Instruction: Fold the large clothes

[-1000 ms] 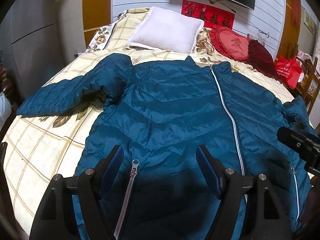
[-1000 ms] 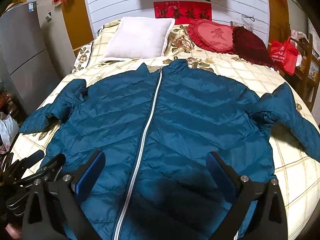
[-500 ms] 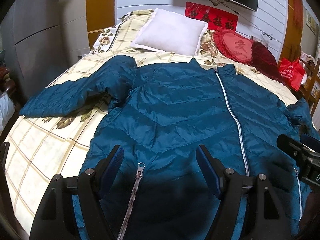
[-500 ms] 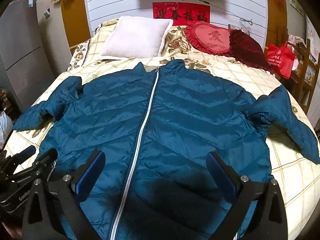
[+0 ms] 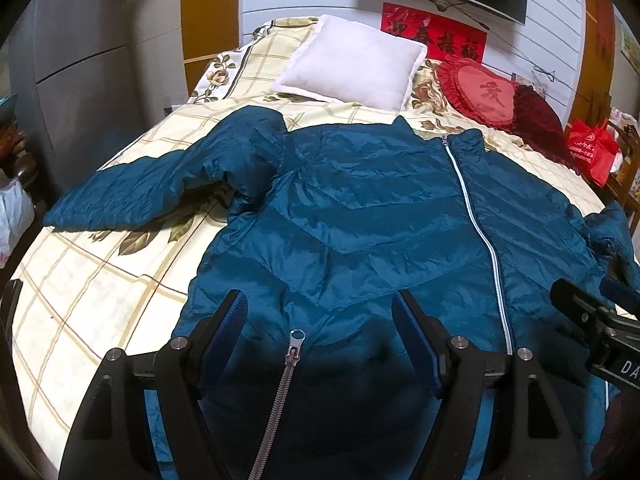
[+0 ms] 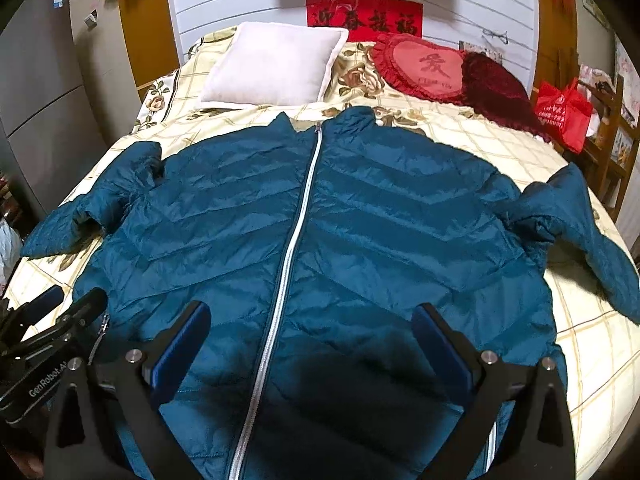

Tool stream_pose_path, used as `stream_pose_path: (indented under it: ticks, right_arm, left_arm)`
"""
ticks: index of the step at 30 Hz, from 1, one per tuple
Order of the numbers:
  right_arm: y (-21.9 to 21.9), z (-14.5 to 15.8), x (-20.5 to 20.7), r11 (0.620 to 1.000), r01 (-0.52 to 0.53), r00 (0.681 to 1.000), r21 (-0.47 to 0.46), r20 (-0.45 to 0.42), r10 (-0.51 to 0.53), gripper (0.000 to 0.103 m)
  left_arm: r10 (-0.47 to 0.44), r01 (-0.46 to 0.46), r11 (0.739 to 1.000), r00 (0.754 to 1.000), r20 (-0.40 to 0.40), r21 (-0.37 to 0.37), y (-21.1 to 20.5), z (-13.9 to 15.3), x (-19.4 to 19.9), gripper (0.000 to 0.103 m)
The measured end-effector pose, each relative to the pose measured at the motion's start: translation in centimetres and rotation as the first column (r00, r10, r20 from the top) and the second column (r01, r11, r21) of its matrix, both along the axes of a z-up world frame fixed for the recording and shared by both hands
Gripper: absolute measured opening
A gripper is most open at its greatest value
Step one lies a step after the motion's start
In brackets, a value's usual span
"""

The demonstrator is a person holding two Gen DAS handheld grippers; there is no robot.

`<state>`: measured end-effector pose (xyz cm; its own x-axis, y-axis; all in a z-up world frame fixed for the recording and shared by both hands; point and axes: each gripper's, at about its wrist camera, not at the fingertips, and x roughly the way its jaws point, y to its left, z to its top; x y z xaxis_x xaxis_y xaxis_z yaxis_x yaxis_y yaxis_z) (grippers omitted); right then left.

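A big blue jacket (image 6: 360,240) lies flat on the bed (image 6: 592,344), zipped up, with its sleeves out to the sides. Its bottom part is right under both grippers. The left gripper (image 5: 320,336) has its fingers wide apart over the jacket, and a small pocket zipper (image 5: 294,344) shows between them. The right gripper (image 6: 312,344) has its fingers wide apart too, with the long white zipper (image 6: 296,248) running between them. A white pillow (image 6: 276,68) and a red heart cushion (image 6: 424,66) sit past the collar.

One jacket (image 6: 360,248), three cushions (one white (image 6: 276,68), two red (image 6: 424,66)), one red bag (image 6: 562,114).
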<state>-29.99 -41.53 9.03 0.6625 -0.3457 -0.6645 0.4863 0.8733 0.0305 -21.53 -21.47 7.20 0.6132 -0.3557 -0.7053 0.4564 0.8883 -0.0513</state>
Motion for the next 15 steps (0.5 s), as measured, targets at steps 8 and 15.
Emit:
stream_pose_path:
  ticks: [8, 15]
  right_arm:
    - [-0.1, 0.9, 1.1, 0.999, -0.012, 1.000, 0.044, 0.023, 0.011, 0.102]
    - [-0.1, 2.1, 2.6, 0.999, -0.007, 0.998, 0.045, 0.056, 0.005, 0.102]
  left_arm:
    - [0.006, -0.006, 1.000, 1.000, -0.003, 0.003, 0.1, -0.1, 0.3, 0.068]
    - [0.023, -0.023, 1.000, 1.000, -0.007, 0.002, 0.5, -0.2, 0.9, 0.068]
